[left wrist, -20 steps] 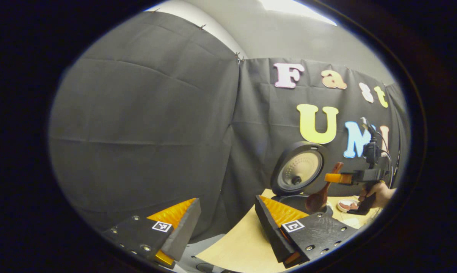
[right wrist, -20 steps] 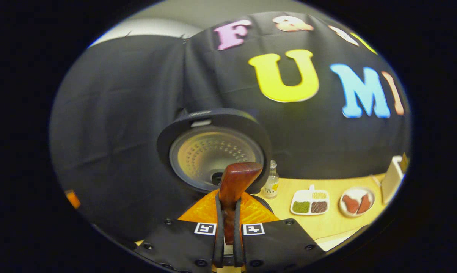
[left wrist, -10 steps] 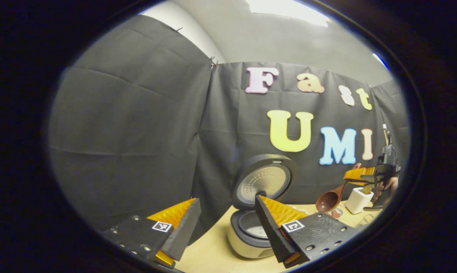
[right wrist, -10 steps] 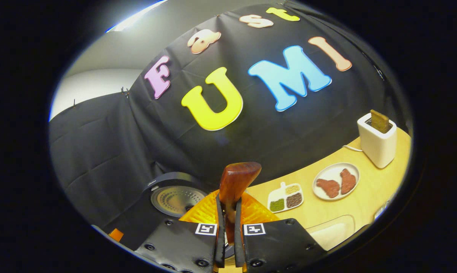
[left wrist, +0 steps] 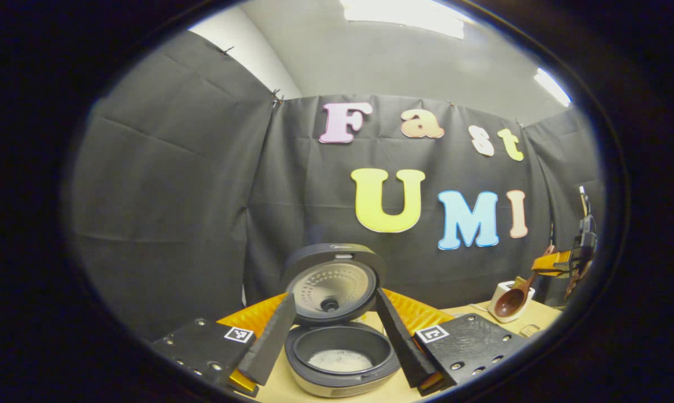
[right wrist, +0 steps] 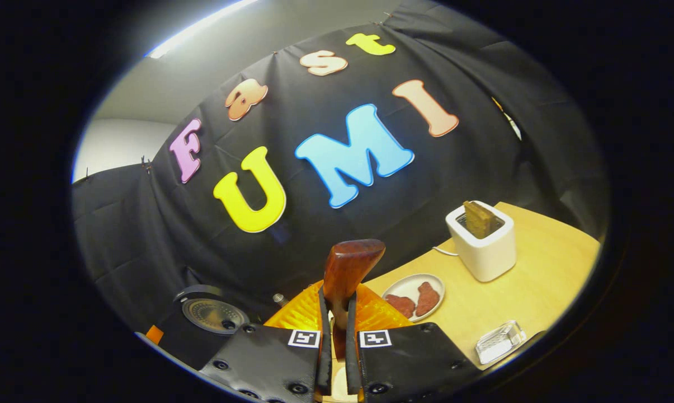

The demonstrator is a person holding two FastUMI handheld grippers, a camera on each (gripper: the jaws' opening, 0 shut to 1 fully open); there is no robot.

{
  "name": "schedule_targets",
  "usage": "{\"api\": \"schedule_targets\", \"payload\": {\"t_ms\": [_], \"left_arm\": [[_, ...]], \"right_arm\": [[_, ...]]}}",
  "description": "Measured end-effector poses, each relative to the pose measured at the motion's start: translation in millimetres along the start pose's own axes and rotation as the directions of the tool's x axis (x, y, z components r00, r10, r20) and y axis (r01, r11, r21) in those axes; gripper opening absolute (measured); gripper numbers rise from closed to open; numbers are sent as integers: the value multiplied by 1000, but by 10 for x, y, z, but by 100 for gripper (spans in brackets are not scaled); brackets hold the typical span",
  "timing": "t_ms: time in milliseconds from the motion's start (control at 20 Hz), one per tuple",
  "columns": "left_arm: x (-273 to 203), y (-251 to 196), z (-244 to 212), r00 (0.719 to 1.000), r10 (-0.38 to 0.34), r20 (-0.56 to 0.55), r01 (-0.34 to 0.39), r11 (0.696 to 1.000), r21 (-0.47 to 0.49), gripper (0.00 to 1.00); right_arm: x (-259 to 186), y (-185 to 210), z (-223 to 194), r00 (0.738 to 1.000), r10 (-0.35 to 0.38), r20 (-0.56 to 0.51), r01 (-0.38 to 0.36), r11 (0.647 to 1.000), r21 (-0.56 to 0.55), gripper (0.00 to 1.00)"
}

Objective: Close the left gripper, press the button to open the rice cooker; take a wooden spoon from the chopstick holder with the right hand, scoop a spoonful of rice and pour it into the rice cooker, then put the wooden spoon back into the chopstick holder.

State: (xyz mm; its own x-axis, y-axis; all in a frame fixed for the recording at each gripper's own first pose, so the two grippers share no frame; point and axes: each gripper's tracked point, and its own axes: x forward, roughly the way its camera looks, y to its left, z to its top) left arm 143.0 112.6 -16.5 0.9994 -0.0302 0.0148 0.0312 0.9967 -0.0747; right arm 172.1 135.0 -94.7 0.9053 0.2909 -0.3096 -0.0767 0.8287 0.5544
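Observation:
In the left gripper view the rice cooker stands open on the table, lid up, with white rice in its pot. My left gripper is open, its fingers on either side of the cooker, apart from it. At the far right of that view the right gripper holds the wooden spoon, bowl hanging down. In the right gripper view my right gripper is shut on the wooden spoon's handle, which sticks up between the fingers. The cooker lid lies low at the left there.
A white toaster holding a slice of bread stands on the wooden table. A plate with pieces of meat lies in front of it. A small clear dish sits near the table's front edge.
The right gripper has carried the spoon to the right, away from the cooker and toward the toaster. The left gripper view has swung so the open cooker now sits between its fingers.

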Motion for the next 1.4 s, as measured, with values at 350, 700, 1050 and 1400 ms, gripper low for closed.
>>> {"api": "schedule_targets", "payload": {"t_ms": [350,700,1050,1400], "left_arm": [[180,-560,10,998,-56,5,55,998,8,87],[234,-849,-21,997,-74,-12,74,997,20,87],[220,-994,-73,996,-78,-30,79,996,40,87],[169,-992,-92,997,-64,-41,66,997,50,87]], "right_arm": [[-246,-853,189,991,-135,25,135,991,-4,12],[-434,-1441,-123,974,-222,-35,221,974,-50,12],[-515,-1770,-499,957,-271,-106,260,960,-105,12],[-498,-1957,-922,940,-284,-191,264,957,-123,11]]}}
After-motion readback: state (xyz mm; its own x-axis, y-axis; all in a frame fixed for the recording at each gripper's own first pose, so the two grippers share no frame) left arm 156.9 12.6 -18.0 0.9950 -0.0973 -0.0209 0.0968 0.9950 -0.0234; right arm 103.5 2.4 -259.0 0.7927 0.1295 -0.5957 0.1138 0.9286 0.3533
